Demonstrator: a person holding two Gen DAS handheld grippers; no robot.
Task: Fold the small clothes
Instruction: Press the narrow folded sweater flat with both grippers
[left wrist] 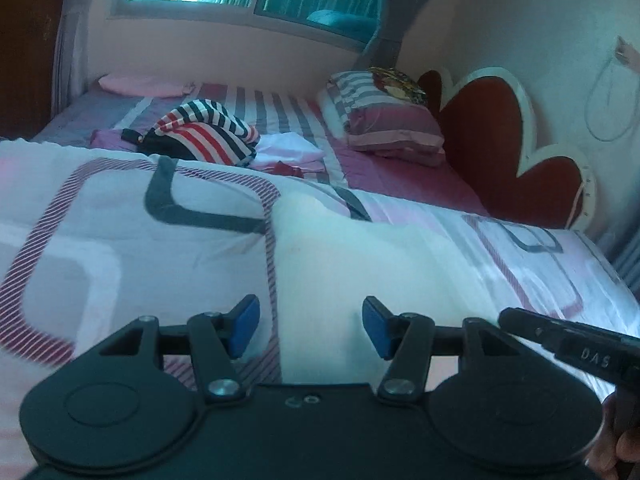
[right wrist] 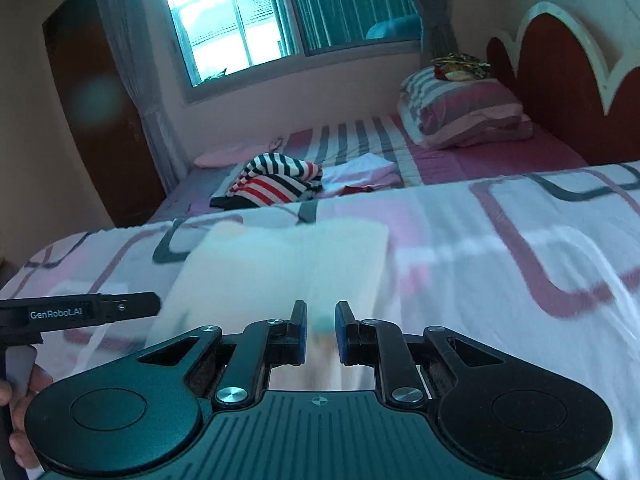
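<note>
A small white garment (left wrist: 360, 248) lies flat on the patterned quilt (left wrist: 120, 220); it also shows in the right wrist view (right wrist: 280, 264). My left gripper (left wrist: 311, 326) is open just above the garment's near edge, with nothing between its blue pads. My right gripper (right wrist: 321, 330) is nearly closed, with a narrow gap, over the garment's near edge; cloth seems to sit between the pads but blur hides the contact. A striped red, white and navy garment (left wrist: 208, 132) lies in a heap farther back, also in the right wrist view (right wrist: 276, 184).
Folded white and pink clothes (left wrist: 288, 152) lie beside the striped heap. A striped pillow (left wrist: 384, 120) sits at the red headboard (left wrist: 492, 136). A window (right wrist: 240, 20) and wall are behind the bed. The right gripper's body (left wrist: 572, 344) shows at the left view's edge.
</note>
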